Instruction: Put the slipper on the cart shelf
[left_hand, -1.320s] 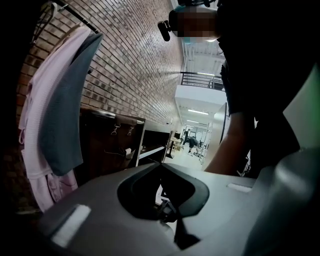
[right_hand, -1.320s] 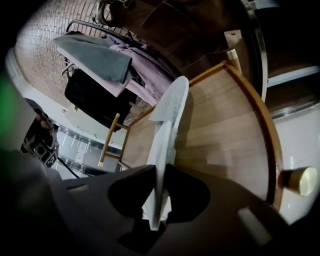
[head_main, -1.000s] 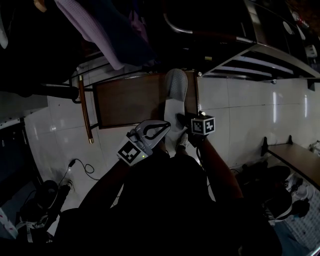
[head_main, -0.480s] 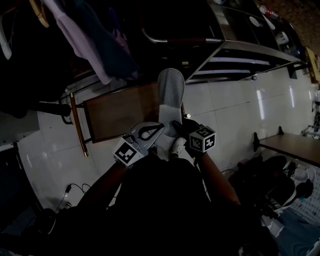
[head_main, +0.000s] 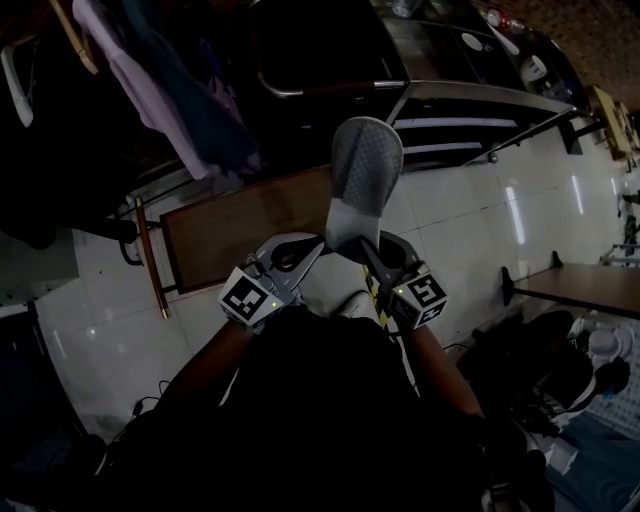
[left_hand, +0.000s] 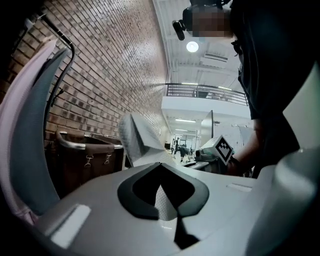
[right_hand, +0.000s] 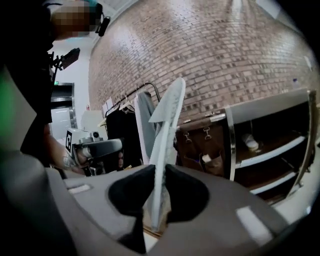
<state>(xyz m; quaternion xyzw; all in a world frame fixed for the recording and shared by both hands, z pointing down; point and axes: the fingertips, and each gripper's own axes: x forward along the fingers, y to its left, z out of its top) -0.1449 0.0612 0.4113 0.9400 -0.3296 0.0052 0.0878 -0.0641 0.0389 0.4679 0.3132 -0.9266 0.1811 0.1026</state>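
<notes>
- The head view is very dark. The person's dark torso and arms fill its lower half, and the near end of the slipper (head_main: 362, 175) is lost among the two sets of jaws.
- In the left gripper view only a sliver of the slipper (left_hand: 136, 139) rises past the jaws. The grey gripper body covers the rest.
- The left gripper (head_main: 318, 248) has its jaws drawn together on the slipper's near end, with pale textured fabric in the small gap between the pads (left_hand: 190, 192).
- The right gripper (head_main: 368, 250) pinches the same end from the other side. In its own view the right gripper (right_hand: 159, 195) has both dark pads pressed flat against the slipper (right_hand: 162, 150).
- The slipper is held in the air over a brown panel (head_main: 240, 225) on the tiled floor (head_main: 470, 225).
- Its long axis runs away from the person, with the broad rounded end farthest out and raised.
- From the right gripper it shows edge-on, nearly upright and leaning slightly right.
- The cart shelf (right_hand: 272, 150) stands beyond it to the right, well apart.
</notes>
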